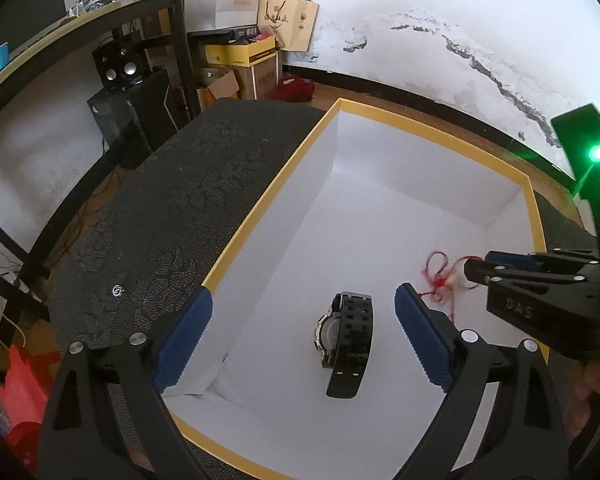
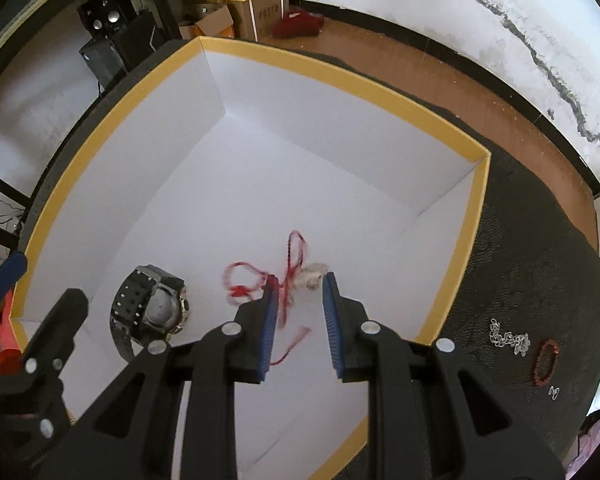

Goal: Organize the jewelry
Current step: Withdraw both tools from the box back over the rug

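A white box with a yellow rim (image 1: 268, 184) (image 2: 472, 200) stands on a black patterned mat. A black watch (image 1: 346, 340) (image 2: 150, 312) lies on its side inside the box. My left gripper (image 1: 302, 300) is open and empty above the box, over the watch. A red string bracelet with a pale pendant (image 2: 288, 268) (image 1: 440, 276) is blurred in the box, just off the tips of my right gripper (image 2: 298, 284). The right jaws stand apart with the string between them, not pinched. A small silver ring (image 1: 117, 290) lies on the mat left of the box.
On the mat right of the box lie a silver chain (image 2: 508, 338), a dark red bead bracelet (image 2: 546, 362) and a small clear piece (image 2: 554, 392). Behind the table are cardboard boxes (image 1: 240, 60), speakers (image 1: 120, 64) and a desk frame.
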Demonstrator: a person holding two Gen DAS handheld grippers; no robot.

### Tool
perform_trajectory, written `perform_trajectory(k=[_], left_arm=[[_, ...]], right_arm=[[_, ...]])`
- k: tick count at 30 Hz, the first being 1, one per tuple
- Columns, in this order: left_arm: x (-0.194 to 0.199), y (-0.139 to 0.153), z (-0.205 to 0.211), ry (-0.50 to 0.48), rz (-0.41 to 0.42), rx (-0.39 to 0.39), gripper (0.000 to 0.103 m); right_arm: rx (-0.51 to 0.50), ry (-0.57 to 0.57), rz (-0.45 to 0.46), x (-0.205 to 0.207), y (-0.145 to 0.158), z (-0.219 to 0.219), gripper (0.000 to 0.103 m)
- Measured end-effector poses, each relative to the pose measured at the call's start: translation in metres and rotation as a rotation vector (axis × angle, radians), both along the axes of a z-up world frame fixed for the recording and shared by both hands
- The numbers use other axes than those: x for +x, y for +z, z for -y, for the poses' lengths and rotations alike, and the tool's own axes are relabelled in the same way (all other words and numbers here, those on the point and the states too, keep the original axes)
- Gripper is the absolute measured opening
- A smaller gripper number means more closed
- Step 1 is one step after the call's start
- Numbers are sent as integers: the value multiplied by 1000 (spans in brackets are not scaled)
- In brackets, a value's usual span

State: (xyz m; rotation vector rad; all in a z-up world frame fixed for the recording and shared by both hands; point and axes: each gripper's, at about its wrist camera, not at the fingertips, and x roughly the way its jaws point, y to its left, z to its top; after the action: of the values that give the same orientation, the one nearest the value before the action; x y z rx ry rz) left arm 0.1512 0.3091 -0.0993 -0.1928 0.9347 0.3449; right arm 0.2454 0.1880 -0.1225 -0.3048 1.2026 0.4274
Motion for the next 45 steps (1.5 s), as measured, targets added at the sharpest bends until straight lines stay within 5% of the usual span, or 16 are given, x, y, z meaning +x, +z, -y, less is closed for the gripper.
perform_trajectory(k=[6,10,14,24,35,45], left_arm=[[-1,2,3,-7,6,-1,90],[-1,4,8,-10,9,8,90],[-2,10,11,-1,26,16,93],[-9,41,55,-99,89,22,95],[-19,44,189,-381,95,15,95],[-25,0,272,-535,49,69,95]], right_arm=[[32,0,1,-1,8,7,24],[75,-9,24,-8,24,17,74],[142,-33,45,-19,53,46,86],[192,-228,204,-69,106,212,89],[137,-540,222,-144,44,398,89],[147,-568,237,-149,11,441,89]])
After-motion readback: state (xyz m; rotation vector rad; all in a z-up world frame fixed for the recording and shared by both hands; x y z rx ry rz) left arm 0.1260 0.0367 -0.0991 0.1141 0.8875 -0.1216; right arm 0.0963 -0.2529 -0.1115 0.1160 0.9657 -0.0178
